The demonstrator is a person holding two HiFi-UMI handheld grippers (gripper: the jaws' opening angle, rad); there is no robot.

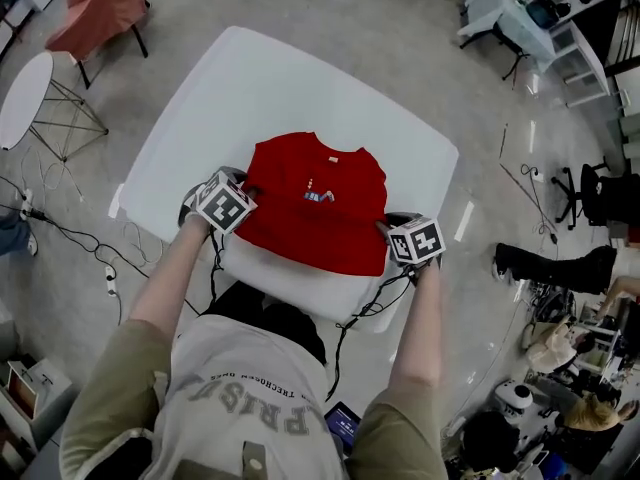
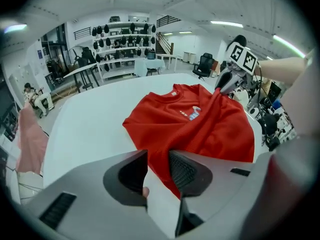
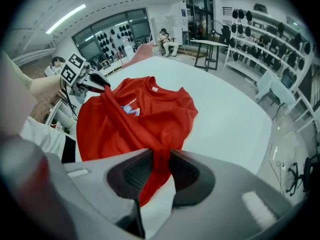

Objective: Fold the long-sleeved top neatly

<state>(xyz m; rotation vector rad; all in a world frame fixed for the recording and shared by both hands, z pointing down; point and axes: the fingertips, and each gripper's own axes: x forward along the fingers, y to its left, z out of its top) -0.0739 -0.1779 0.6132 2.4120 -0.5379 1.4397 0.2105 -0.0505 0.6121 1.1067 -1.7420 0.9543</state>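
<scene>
1. A red top point(image 1: 315, 208) lies on the white desk point(image 1: 250, 78), on the half nearer the person.
2. Its collar point(image 1: 335, 156) points away from the person, and a small print point(image 1: 318, 196) shows on the chest. No sleeve sticks out, so the cloth makes a compact, roughly square shape.
3. The near hem lies short of the desk's near edge, with a strip of bare white between them.
4. The left gripper point(image 2: 159, 155) points steeply down at the top's left edge. Its fingers point(image 2: 186, 170) stand a little apart with red cloth between them. The cloth lies against the finger at that view's right, and bare desk shows beside the other.
5. The right gripper point(image 3: 160, 156) points steeply down at the top's near right corner. Its fingers are clamped on a bunched fold of the red cloth, which fills the gap between them.
6. From each gripper a low ridge of cloth runs in towards the chest.
7. The grippers are well apart, one at each side of the top.
8. A chair point(image 1: 100, 8) draped in pink stands on the floor beyond the desk's far left corner.
</scene>
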